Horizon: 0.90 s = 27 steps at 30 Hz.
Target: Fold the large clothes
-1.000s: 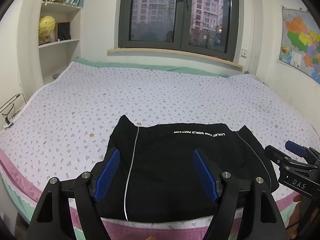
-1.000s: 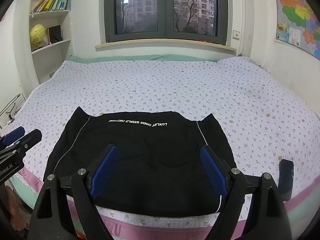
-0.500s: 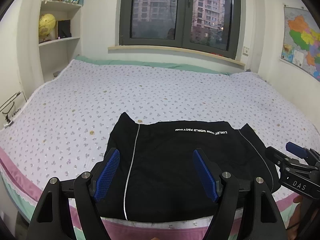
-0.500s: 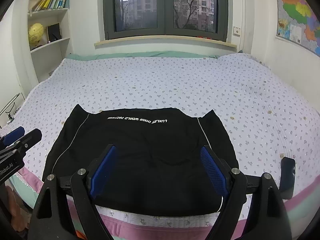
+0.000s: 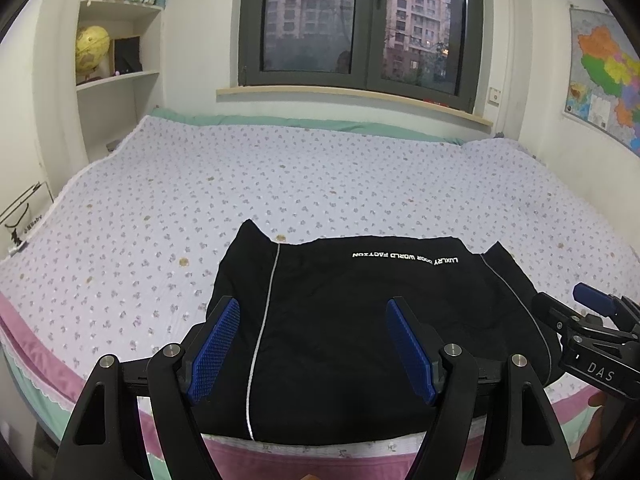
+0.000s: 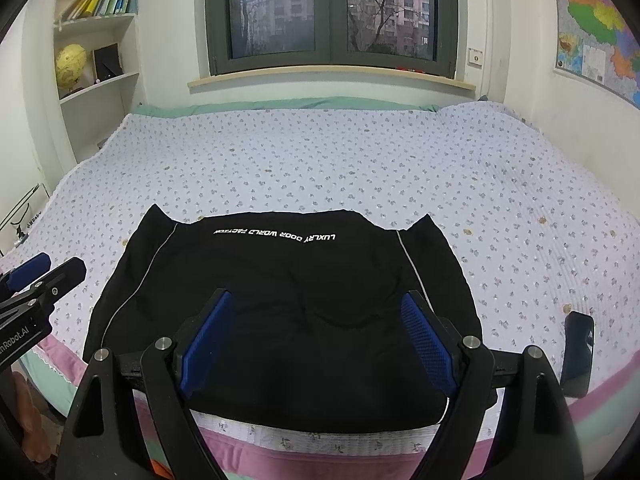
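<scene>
A black garment (image 5: 360,320) with white side piping and white lettering lies folded flat at the near edge of the bed (image 5: 280,184); it also shows in the right wrist view (image 6: 288,280). My left gripper (image 5: 312,344) is open and empty, held above the garment's near edge. My right gripper (image 6: 316,336) is open and empty, also above the near edge. The right gripper also shows in the left wrist view (image 5: 592,320). The left gripper also shows in the right wrist view (image 6: 40,280).
The bed has a flowered white cover (image 6: 360,168) with a pink border. A dark phone (image 6: 578,354) lies at the bed's near right edge. Shelves with a globe (image 5: 92,46) stand at the left. A window and a wall map (image 5: 608,76) are behind.
Both grippers have drawn back and risen slightly, so the garment sits a little farther away. The garment has not moved.
</scene>
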Available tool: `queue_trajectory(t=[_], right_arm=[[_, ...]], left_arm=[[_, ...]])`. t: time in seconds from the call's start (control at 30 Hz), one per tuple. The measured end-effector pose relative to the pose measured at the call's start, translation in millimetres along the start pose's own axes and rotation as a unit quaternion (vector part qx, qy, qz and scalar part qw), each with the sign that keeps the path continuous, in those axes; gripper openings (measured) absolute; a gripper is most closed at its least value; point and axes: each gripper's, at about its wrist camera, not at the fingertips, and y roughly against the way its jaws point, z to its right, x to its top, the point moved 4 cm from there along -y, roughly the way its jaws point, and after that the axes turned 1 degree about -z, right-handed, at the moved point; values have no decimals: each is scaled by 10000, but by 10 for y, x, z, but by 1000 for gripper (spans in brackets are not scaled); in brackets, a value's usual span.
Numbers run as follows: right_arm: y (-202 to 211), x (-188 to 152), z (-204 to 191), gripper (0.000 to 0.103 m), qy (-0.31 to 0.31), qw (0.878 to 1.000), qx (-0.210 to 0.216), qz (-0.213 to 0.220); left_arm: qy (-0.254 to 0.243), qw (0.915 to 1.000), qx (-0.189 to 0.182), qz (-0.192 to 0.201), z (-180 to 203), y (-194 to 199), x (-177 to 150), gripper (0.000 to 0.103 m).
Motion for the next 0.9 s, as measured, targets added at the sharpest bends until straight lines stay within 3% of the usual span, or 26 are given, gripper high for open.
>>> queue_trajectory(t=[0.9], right_arm=[[-39, 22, 1, 87, 71, 10000, 21, -44]], left_arm=[[-92, 9999, 60, -79, 73, -98, 18, 77]])
